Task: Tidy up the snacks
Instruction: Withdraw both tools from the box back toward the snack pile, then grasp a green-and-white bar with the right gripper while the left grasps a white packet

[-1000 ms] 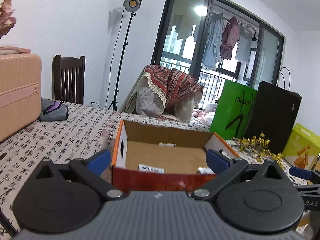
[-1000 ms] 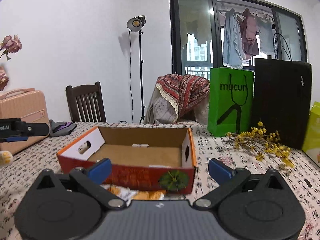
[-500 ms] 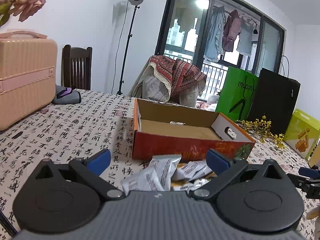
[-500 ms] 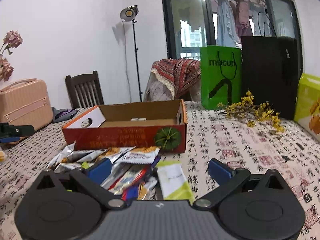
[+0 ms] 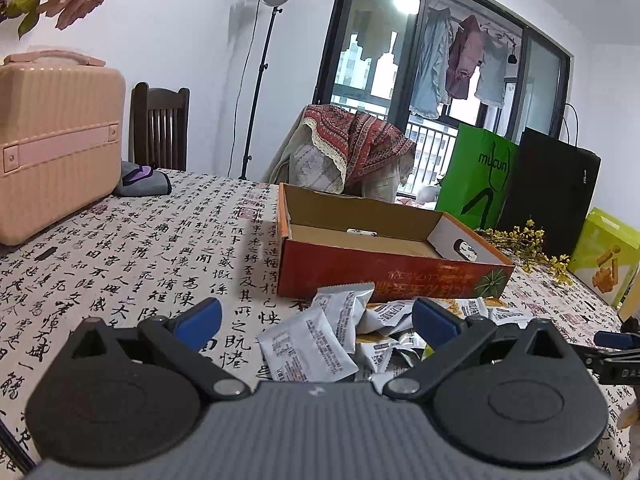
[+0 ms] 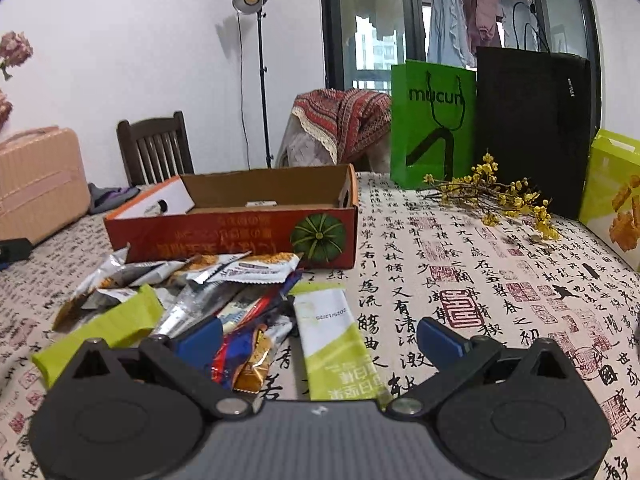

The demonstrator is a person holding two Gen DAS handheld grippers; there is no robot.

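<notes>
My left claw (image 5: pixel 316 320) is spread wide and holds nothing; its blue tips hang over the near edge of the snack pile (image 5: pixel 372 336) without touching it. Between those tips lies a grey packet (image 5: pixel 306 348), flat on the tablecloth (image 5: pixel 132 256), its long axis running away from me and leaning a little left. A second grey packet (image 5: pixel 346 308) sits just behind it, propped against the front wall of the box (image 5: pixel 384 276).

My right claw (image 6: pixel 318 336) is just as wide and also empty. Between its tips lies a green-and-white stick packet (image 6: pixel 334 340), flat, its long axis pointing almost straight away from me toward the box, white end farthest. My left tip hangs over a red and blue wrapper (image 6: pixel 244 344). A lime green packet (image 6: pixel 104 328) lies to the left, slanting up to the right. Silver packets (image 6: pixel 192 272) are heaped against the front of the box, mostly lengthwise along it.

The box stands open just behind the pile, long side facing me, with only a small white label (image 6: pixel 261 203) visible low on its far inner wall. Beyond it to the right lie a sprig of yellow flowers (image 6: pixel 496 196), a green bag (image 6: pixel 432 124) and a black bag (image 6: pixel 532 128); a pink suitcase (image 5: pixel 56 152) stands well off to the left.
</notes>
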